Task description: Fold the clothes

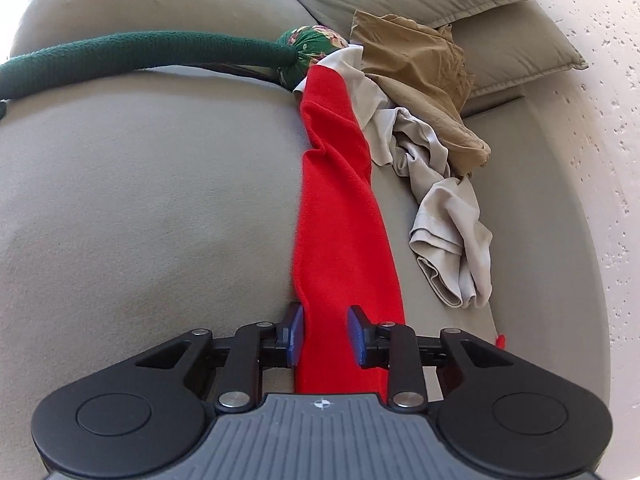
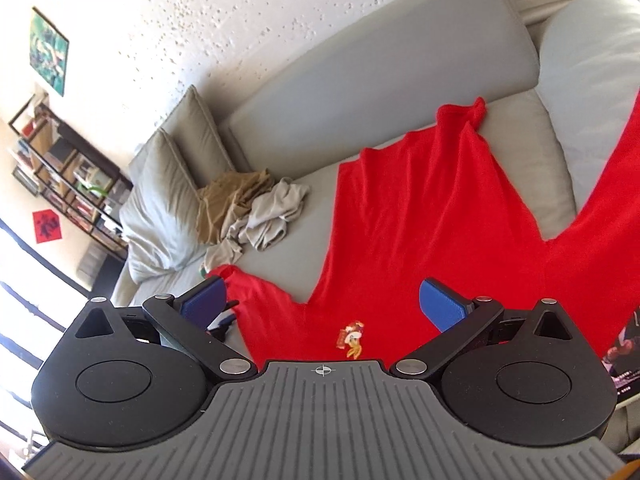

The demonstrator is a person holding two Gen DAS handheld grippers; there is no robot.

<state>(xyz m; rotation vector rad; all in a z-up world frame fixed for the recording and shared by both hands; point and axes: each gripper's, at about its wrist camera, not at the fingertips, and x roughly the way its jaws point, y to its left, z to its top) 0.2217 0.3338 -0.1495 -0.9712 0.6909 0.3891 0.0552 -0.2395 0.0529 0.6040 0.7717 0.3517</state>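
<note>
At the nine o'clock edge of the left wrist view we saw a dark green sleeve (image 1: 148,50) reaching across the sofa (image 1: 140,208) toward a green floral bundle (image 1: 316,46) at twelve o'clock. From there the red garment (image 1: 340,208) ran in a narrow, bunched band down to six o'clock, where it passed between the blue pads of the left gripper (image 1: 325,334). Its jaws stood close together with the cloth gathered between them, and we judged them clamped on the fabric, though the exact pad contact was hard to read. Toward two o'clock lay a crumpled grey garment (image 1: 444,216) and a tan garment (image 1: 420,80), touching each other and resting against the cushions (image 1: 516,48). In the right wrist view the same red garment (image 2: 420,216) spread across the sofa seat from the centre out to three o'clock, with a small printed emblem (image 2: 352,340) at six o'clock, just ahead of the right gripper (image 2: 324,300). Its jaws stood wide apart over the cloth, holding nothing. The fabric looked light, soft and limp, so we judged it would sag and wrinkle wherever it was not supported, and would slide easily on the smooth upholstery. The sensible places to take hold seemed to be an edge or corner, pinching a single layer, with both holds kept well apart so the cloth stayed taut.
</note>
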